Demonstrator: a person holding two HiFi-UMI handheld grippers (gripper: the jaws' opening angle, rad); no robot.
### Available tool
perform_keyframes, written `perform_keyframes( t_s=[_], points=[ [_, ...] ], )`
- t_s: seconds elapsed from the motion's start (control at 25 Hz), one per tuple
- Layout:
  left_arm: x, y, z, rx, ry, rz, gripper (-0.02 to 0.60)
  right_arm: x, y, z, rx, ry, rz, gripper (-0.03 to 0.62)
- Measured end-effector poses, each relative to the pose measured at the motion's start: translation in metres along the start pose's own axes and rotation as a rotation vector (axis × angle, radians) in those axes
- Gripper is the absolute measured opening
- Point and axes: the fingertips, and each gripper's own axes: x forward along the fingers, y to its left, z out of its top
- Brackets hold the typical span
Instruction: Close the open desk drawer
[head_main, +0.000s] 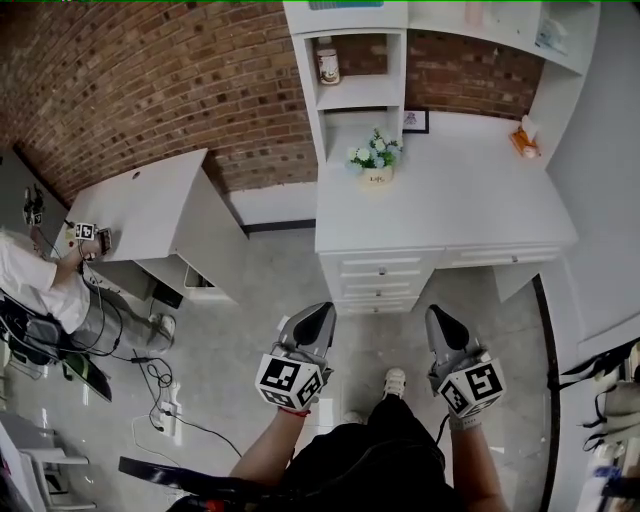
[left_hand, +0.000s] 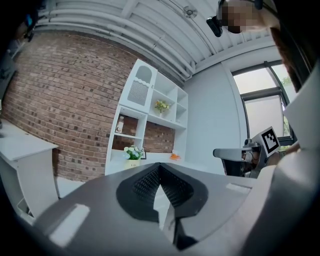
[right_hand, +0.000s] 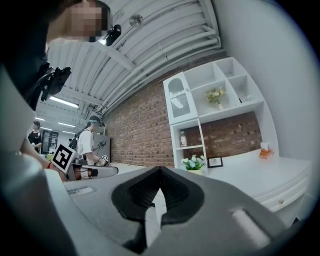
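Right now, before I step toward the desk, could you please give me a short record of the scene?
desk: white desk, against the brick wall
drawers: drawer stack under the desktop; which one stands open is unclear from here
on top: flower pot, picture frame
left gripper: jaws together, empty, short of the desk
right gripper: jaws together, empty, short of the desk
elsewhere: a person at a second desk, far left

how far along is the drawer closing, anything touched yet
Done: nothing visible. In hand: the left claw and right claw are shut, empty, held in the air short of the desk, touching nothing. Left: reach the drawer stack and push the open drawer in; from here I cannot tell which one stands out.
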Motion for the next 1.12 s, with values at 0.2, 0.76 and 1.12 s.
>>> perform_keyframes(
  t_s=[0.2, 0.76, 1.12],
  points=[
    [-0.011, 0.005, 0.015, -0.024, -0.013, 0.015, 0.002, -0.003, 0.004, 0.012, -0.003, -0.009, 0.013, -0.002],
    [-0.028, 0.015, 0.039, -0.029, -0.054, 0.019, 0.002, 0.006, 0.03, 0.033, -0.009, -0.022, 0.036, -0.002],
    [-0.042, 0.018, 0.027, -0.038, -0.032, 0.021, 0.002, 0.006, 0.044, 0.02, 0.016, 0.009, 0.04, -0.002]
  ],
)
